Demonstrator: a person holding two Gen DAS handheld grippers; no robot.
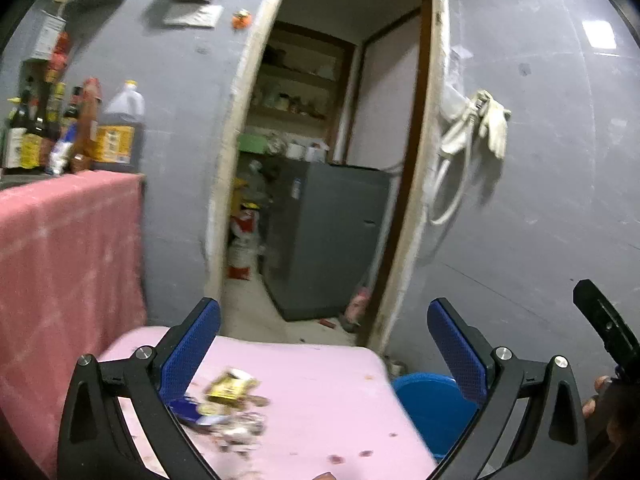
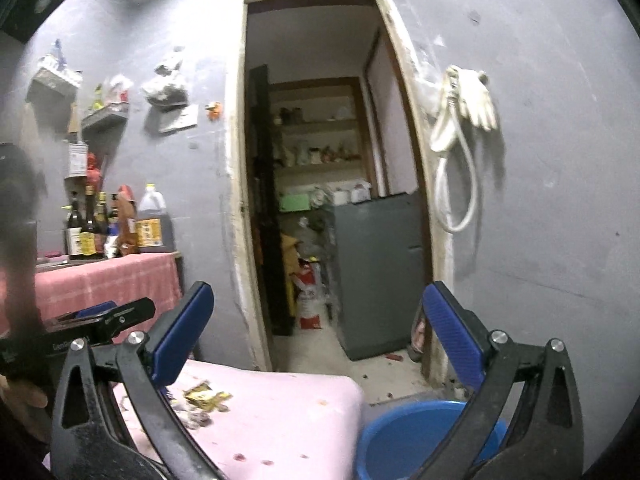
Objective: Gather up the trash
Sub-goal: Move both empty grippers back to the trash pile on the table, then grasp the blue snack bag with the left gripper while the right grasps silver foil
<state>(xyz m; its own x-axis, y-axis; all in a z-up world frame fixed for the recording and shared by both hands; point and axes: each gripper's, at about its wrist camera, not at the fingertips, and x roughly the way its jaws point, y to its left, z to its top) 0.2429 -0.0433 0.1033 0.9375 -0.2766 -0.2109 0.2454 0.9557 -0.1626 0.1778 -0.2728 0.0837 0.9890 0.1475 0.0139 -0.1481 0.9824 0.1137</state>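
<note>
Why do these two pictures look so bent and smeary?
Left wrist view: the fisheye lens bows the doorway, and the trash pile on the pink table is smeared by motion. Right wrist view: dark rounded corners, the hanging gloves are soft, and the left claw is a dark blur.

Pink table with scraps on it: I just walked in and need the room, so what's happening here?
A person holds two grippers over the pink table, collecting trash. Both the left gripper and right gripper are open and empty. A pile of wrappers lies on the table, and a blue bucket waits beside it.
</note>
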